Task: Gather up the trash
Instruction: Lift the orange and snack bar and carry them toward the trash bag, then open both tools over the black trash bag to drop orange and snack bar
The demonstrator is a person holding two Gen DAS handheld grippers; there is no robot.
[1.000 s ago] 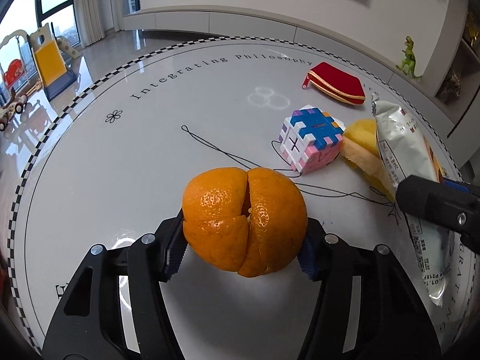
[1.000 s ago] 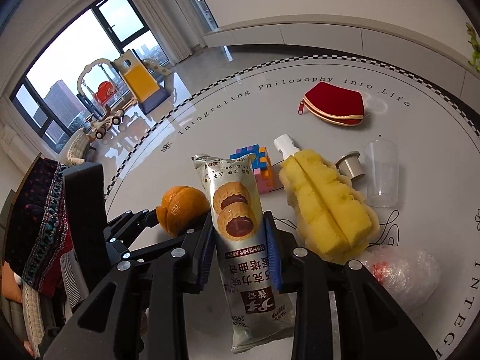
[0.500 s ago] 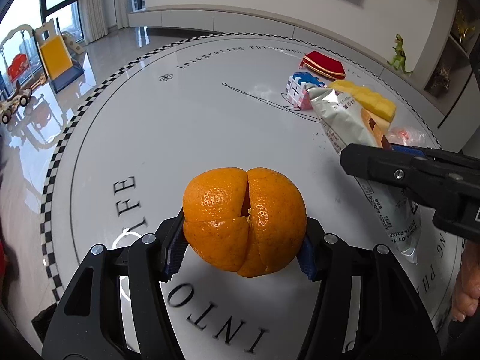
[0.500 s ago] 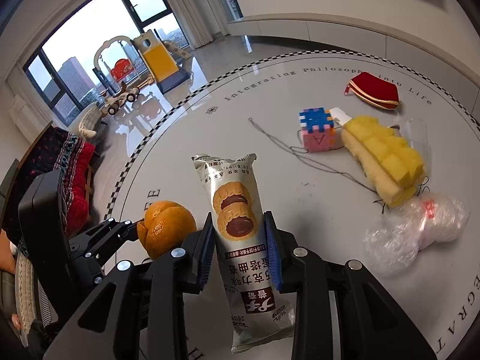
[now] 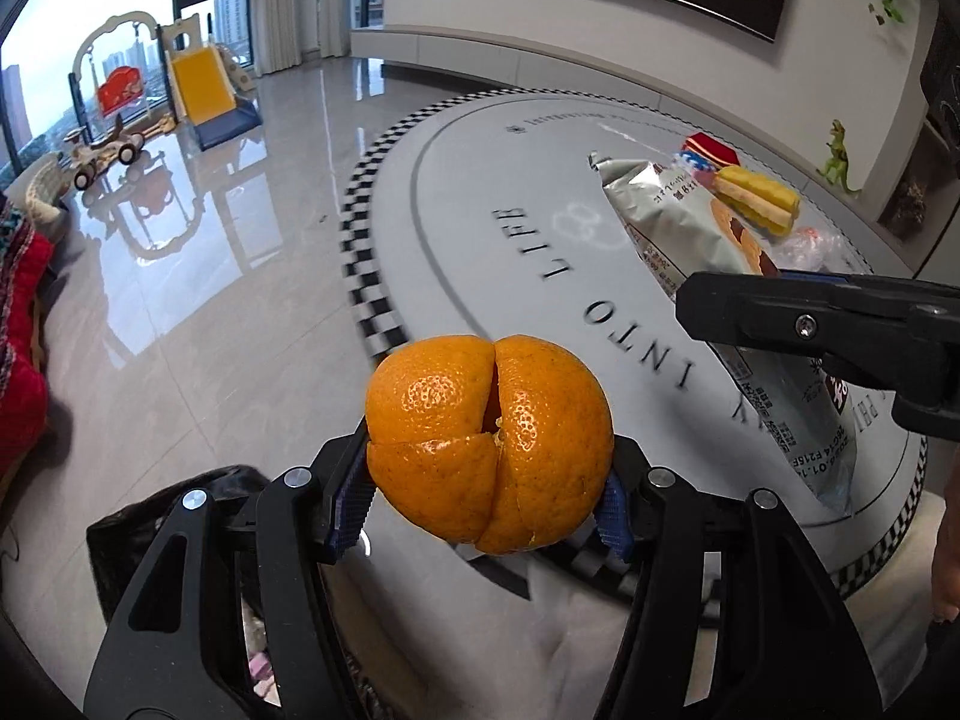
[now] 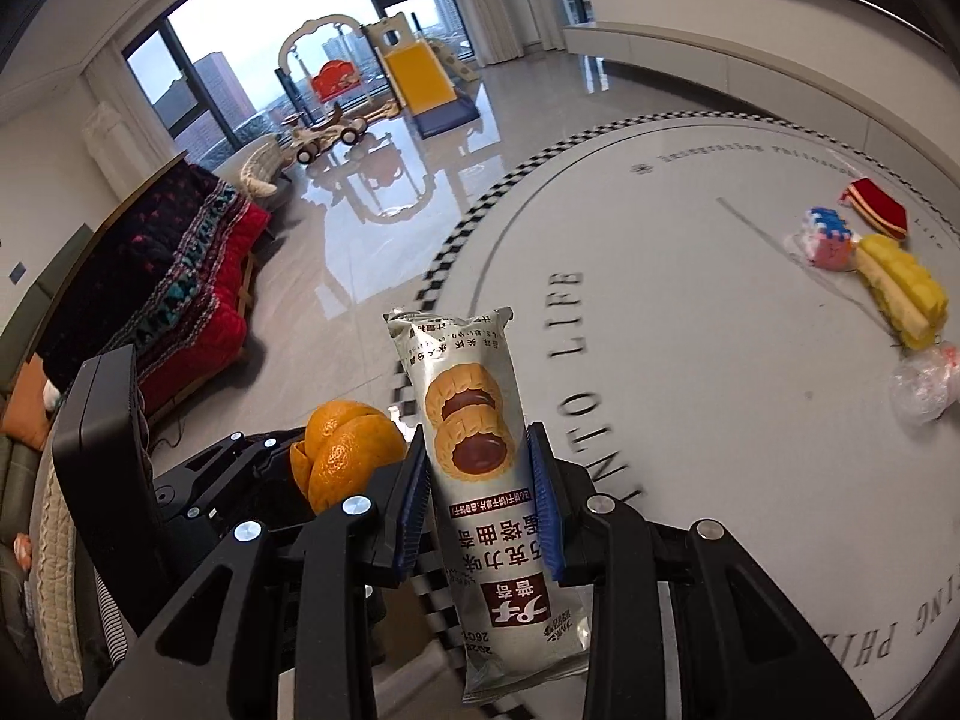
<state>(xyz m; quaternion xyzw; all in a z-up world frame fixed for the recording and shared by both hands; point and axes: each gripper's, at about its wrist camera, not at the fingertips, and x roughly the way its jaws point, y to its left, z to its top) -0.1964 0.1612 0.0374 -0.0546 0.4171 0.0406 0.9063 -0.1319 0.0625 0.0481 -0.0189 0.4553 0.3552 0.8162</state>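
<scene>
My left gripper (image 5: 483, 501) is shut on a split orange peel (image 5: 489, 444), held over the round white table's checkered rim (image 5: 360, 276); its blue pads press both sides. That peel (image 6: 342, 456) also shows at lower left in the right wrist view. My right gripper (image 6: 480, 516) is shut on a silver biscuit wrapper (image 6: 474, 426), which stands upright between the blue pads. The same wrapper (image 5: 678, 222) and one right finger (image 5: 810, 318) cross the right of the left wrist view. A black bag (image 5: 144, 534) lies below left of the left gripper, mostly hidden.
Far across the table lie a yellow peel (image 6: 903, 294), a crumpled clear plastic bag (image 6: 924, 384), a pink-and-blue block cube (image 6: 828, 240) and a red pouch (image 6: 876, 210). Glossy floor, a toy slide (image 6: 420, 84) and a sofa with a red blanket (image 6: 174, 300) lie beyond the rim.
Both grippers have swept left from over the table's middle to its checkered edge, still gripping peel and wrapper. The floor and the black bag have come into view; the other table items now sit farther off.
</scene>
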